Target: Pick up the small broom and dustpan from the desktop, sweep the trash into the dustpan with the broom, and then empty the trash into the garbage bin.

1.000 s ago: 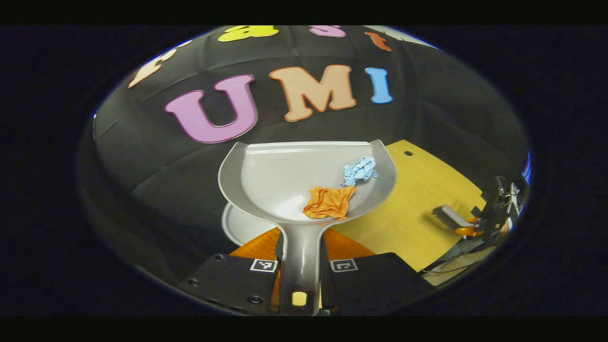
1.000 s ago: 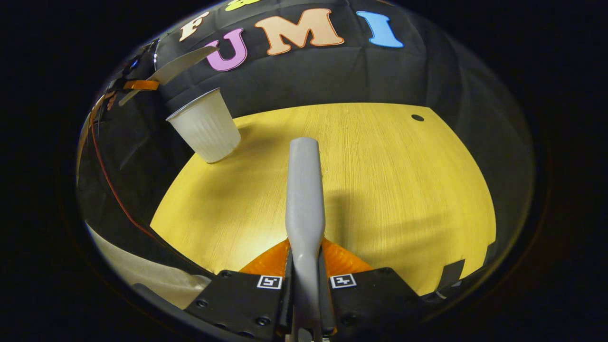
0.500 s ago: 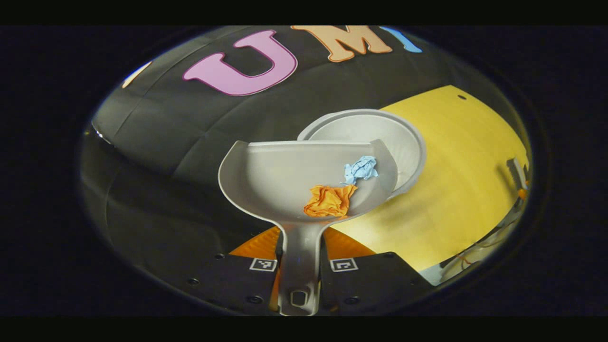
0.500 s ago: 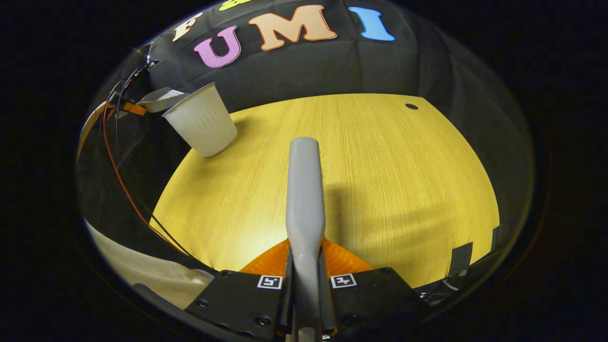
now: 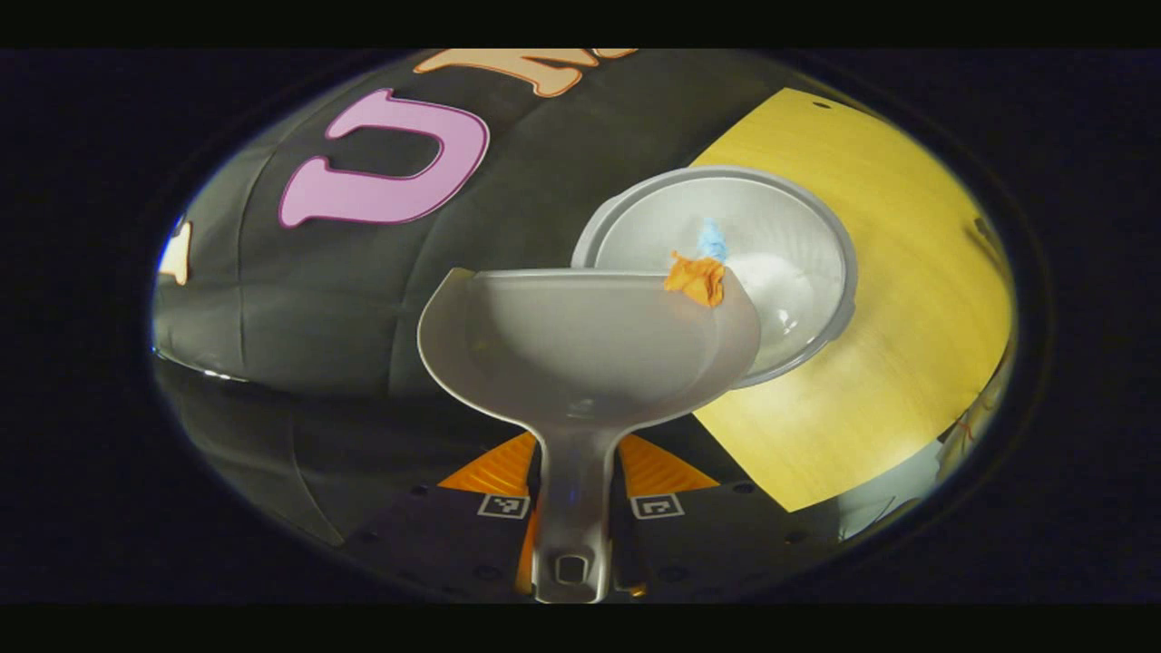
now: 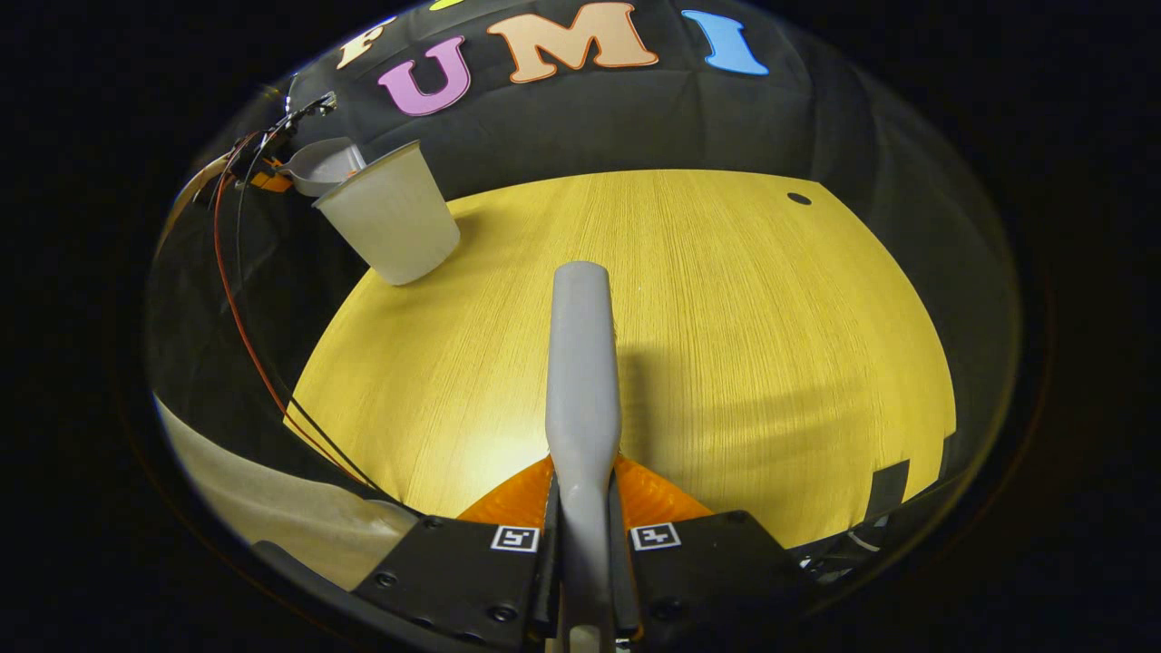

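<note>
Left gripper (image 5: 576, 503) clamps the dustpan (image 5: 580, 354) handle (pan ahead, above bin (image 5: 780, 272)).

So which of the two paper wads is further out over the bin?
The blue wad, already past the dustpan lip over the bin; the orange wad sits at the lip.

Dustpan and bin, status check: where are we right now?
Left tool shut on dustpan, tipped over garbage bin. Orange wad and blue wad at its lip. Right tool shut on broom. Nothing in the way.

Open desktop (image 6: 726, 299) — garbage bin (image 6: 390, 222) at its far-left corner
</note>
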`<state>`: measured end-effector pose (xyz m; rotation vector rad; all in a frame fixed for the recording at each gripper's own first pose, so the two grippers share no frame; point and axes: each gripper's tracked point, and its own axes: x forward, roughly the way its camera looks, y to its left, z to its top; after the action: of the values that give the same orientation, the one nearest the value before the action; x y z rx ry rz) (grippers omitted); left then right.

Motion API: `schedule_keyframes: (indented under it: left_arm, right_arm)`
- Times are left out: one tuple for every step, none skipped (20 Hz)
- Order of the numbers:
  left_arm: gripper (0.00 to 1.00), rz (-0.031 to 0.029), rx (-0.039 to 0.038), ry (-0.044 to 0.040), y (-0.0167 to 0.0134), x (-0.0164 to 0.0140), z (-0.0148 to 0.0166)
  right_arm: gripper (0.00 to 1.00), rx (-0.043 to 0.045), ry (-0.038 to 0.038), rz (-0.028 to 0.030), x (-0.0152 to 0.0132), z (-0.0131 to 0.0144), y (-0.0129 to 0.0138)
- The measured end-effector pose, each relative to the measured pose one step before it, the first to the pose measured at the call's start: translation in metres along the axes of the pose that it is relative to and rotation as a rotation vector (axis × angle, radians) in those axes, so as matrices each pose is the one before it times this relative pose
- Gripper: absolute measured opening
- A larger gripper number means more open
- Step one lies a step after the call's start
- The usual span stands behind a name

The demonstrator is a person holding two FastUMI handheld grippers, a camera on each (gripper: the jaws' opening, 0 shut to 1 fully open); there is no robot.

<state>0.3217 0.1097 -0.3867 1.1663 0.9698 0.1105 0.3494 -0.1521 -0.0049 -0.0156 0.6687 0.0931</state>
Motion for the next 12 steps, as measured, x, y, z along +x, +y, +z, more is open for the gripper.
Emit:
schedule_keyframes:
  left_arm:
    - [0.26,0.00326,0.01307,0.00847,-0.00023,-0.0002,-0.00071]
    - [0.27,0.00379,0.00764,0.00427,0.00087,-0.0012,0.00075]
    - [0.27,0.0041,0.00137,0.00342,0.00087,-0.00016,0.00042]
    - [0.26,0.0068,-0.00274,0.00012,0.00094,0.00035,-0.00007]
    - [0.27,0.00807,-0.01137,-0.00754,0.00075,-0.00029,-0.00101]
    - [0.26,0.01148,-0.02641,-0.0251,0.00011,0.00023,0.00167]
    - [0.26,0.01473,-0.04365,-0.04297,-0.00055,-0.00103,0.00303]
    - [0.26,0.00937,-0.06246,-0.05136,-0.00369,0.0013,0.00534]
    - [0.26,0.00232,-0.0817,-0.05409,-0.00775,-0.00258,0.00654]
    - [0.27,-0.01042,-0.08887,-0.06015,-0.01202,-0.00422,0.00842]
    - [0.27,-0.0241,-0.08106,-0.04627,-0.01945,-0.00124,0.00403]
    - [0.26,-0.03441,-0.05085,-0.05134,-0.01231,-0.00721,0.00664]
  right_arm:
    - [0.21,0.00055,-0.00101,-0.0026,-0.0015,0.00018,0.00086]
    - [0.21,0.00176,-0.00147,-0.00205,-0.00107,0.00135,0.00071]
    - [0.21,0.00307,-0.00183,-0.00112,-0.00068,-0.00067,-0.00042]
    - [0.17,0.00268,-0.00147,0.00061,-0.00035,0.00056,-0.0003]
    - [0.21,0.00294,-0.00073,0.00045,0.00118,-0.00024,-0.00133]
    - [0.22,0.00038,-0.00009,0.00218,0.00048,0.00076,-0.0004]
    - [0.21,0.00061,-0.00215,0.00149,0.00066,0.00017,-0.00158]
    - [0.21,0.00035,-0.0029,0.00296,-0.00012,0.00111,-0.00092]
    - [0.18,0.0021,-0.00062,0.00238,0.00038,-0.00019,-0.00131]
    - [0.21,-0.00369,0.00622,0.00779,0.00146,0.00043,-0.0012]
    - [0.21,-0.00998,0.01161,0.0085,0.00014,0.00258,-0.00226]
    - [0.21,-0.02222,0.00775,0.00727,0.00075,0.00425,-0.00205]
